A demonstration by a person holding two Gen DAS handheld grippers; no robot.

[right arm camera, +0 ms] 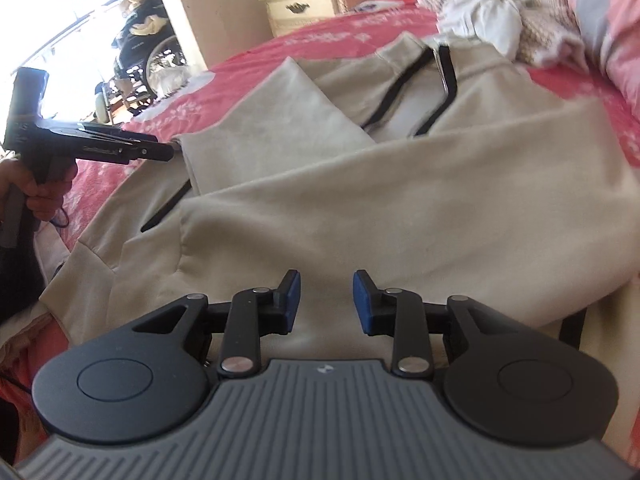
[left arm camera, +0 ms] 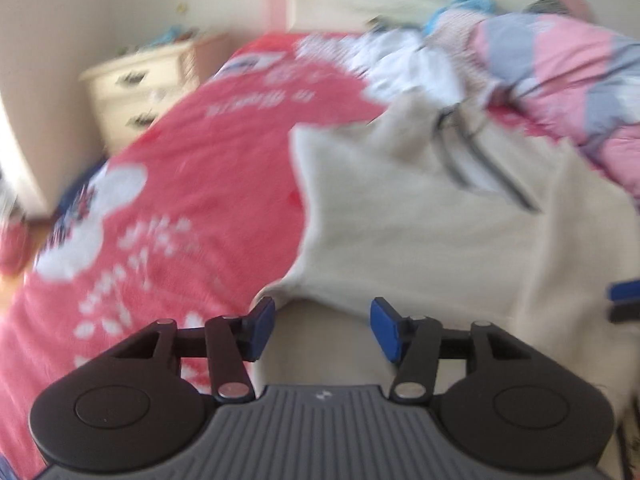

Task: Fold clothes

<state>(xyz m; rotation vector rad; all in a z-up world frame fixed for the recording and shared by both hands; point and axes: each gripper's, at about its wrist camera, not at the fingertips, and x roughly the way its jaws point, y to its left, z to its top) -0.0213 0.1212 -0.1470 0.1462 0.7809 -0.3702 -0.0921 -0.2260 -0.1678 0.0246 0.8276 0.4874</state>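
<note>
Right claw (right arm camera: 325, 304) is hovering just over the near hem of the beige jacket (right arm camera: 400, 200), jaws parted with nothing between them; left claw (left arm camera: 322, 328) is likewise standing open and empty above the jacket's edge. The jacket is lying spread on the red bedsheet (left arm camera: 192, 184), one sleeve folded across its front. Farther back, a cream nightstand (right arm camera: 308, 8) is standing beside the bed.
</note>
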